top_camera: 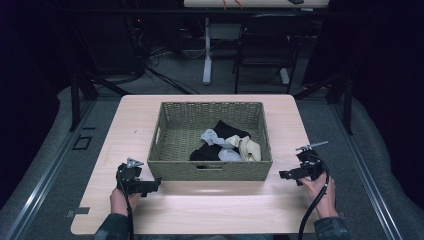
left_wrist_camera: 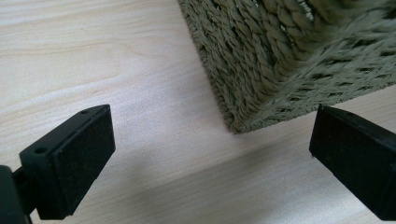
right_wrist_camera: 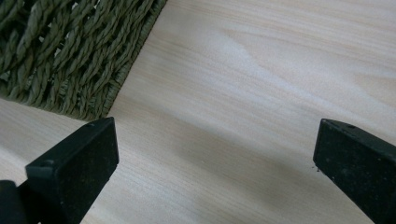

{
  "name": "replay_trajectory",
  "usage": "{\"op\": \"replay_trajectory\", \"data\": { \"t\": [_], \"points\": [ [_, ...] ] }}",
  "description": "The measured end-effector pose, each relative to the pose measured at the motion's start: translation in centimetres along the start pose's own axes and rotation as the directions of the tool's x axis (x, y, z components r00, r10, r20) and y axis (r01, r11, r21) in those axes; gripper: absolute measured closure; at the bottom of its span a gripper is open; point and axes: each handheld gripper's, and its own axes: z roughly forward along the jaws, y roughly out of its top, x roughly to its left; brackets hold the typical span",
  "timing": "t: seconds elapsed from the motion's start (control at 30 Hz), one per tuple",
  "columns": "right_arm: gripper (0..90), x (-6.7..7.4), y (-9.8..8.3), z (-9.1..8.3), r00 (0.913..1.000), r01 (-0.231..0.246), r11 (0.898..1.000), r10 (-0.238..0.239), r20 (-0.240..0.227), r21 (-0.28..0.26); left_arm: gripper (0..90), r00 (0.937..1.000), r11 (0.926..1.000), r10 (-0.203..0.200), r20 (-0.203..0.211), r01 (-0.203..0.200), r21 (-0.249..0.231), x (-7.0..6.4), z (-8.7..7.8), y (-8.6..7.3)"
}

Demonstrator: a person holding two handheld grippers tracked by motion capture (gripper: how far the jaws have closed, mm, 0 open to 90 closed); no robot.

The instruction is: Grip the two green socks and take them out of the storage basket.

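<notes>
Both hands parked at the near edge of the pale wooden table [top_camera: 130, 120]. Left gripper [top_camera: 150, 187] spread wide, nothing between the jaws, just beside the near-left corner of the olive woven wicker basket [top_camera: 210, 171]. Right gripper [top_camera: 286, 175] same deal, gaping and empty, by the near-right corner. Probably best to lift over the rim, then drop straight onto the jumble of black, grey and cream socks [top_camera: 226, 145] heaped in the near-right part. Plenty of bare tabletop either side; tall walls inside, so watch those.
</notes>
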Motion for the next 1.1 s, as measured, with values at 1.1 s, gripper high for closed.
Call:
{"op": "replay_trajectory", "data": {
  "t": [1.1],
  "points": [
    [0.0,-0.4,2.3,-2.4,0.9991,0.04,0.997,-0.039,-0.015,0.069,0.1,0.9996,1.0,-0.002,-0.027,0.002,0.004,0.3,-0.3,-0.1]
  ]
}}
